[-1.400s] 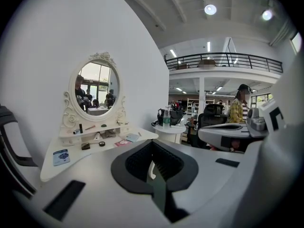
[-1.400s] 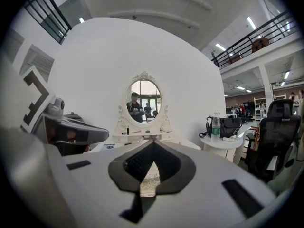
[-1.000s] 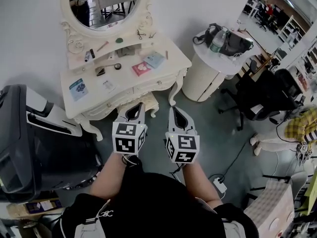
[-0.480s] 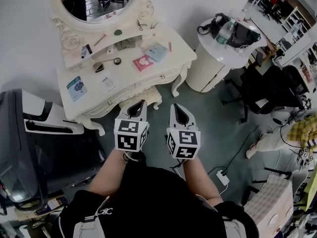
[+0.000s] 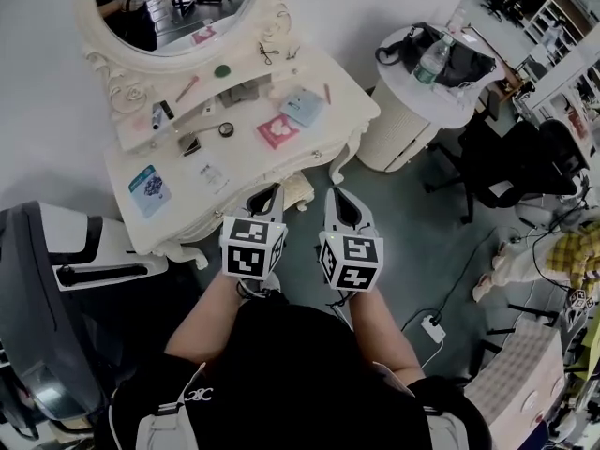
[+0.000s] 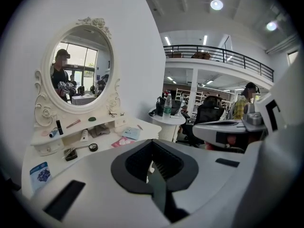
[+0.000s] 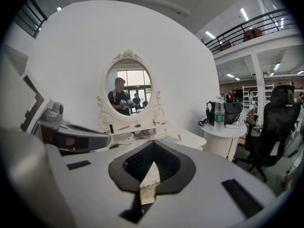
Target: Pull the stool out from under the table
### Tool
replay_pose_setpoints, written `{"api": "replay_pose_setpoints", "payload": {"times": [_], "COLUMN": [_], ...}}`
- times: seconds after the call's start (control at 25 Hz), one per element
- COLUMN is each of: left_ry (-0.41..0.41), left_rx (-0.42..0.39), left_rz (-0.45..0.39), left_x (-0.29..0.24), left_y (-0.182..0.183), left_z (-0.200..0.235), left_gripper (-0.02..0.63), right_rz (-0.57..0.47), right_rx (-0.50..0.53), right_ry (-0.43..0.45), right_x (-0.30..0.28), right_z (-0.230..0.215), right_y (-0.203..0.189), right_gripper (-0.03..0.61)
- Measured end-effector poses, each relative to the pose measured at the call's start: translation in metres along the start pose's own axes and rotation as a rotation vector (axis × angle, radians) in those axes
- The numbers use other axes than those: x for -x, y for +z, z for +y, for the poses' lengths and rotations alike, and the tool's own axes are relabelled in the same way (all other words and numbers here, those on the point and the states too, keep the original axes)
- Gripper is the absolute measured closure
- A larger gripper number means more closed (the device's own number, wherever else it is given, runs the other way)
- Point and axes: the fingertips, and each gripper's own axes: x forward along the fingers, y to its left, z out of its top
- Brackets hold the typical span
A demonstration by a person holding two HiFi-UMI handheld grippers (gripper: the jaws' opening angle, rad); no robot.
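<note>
Overhead, the stool [image 5: 298, 192] is sitting tucked under the front edge of the dressing table [image 5: 246, 160], and part of it is showing between the tips of the left gripper [image 5: 267, 198] and right gripper [image 5: 338, 204]. Both are hovering just short of it, about equally near.

Left gripper view: the jaws are lying together, gripping nothing.

Right gripper view: the jaws are likewise resting together and empty, with a carved cream edge, probably the stool, peeking through just ahead and below.

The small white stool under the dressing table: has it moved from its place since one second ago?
No. The small white carved stool still sits tucked under the front edge of the ornate white dressing table, just as before.
</note>
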Motion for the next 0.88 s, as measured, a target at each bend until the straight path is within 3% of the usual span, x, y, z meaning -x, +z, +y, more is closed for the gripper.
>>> {"api": "replay_pose_setpoints", "payload": {"times": [0.4, 0.64, 0.88], "left_ry": [-0.084, -0.048, -0.043], "left_rx": [0.036, 0.103, 0.167], "left_rz": [0.089, 0.108, 0.188], "left_x": [-0.029, -0.048, -0.077], "left_y": [-0.023, -0.04, -0.07], "left_z": [0.028, 0.038, 0.033], "left_gripper": [0.609, 0.609, 0.609], "right_rz": [0.066, 0.181, 0.263], "right_rx": [-0.034, -0.035, -0.068], "right_ry": [-0.01, -0.008, 0.009], "right_x": [-0.031, -0.048, -0.067], "right_z": [0.016, 0.002, -0.016], "right_y": [-0.023, -0.061, -0.102], "right_gripper": [0.572, 0.572, 0.572]}}
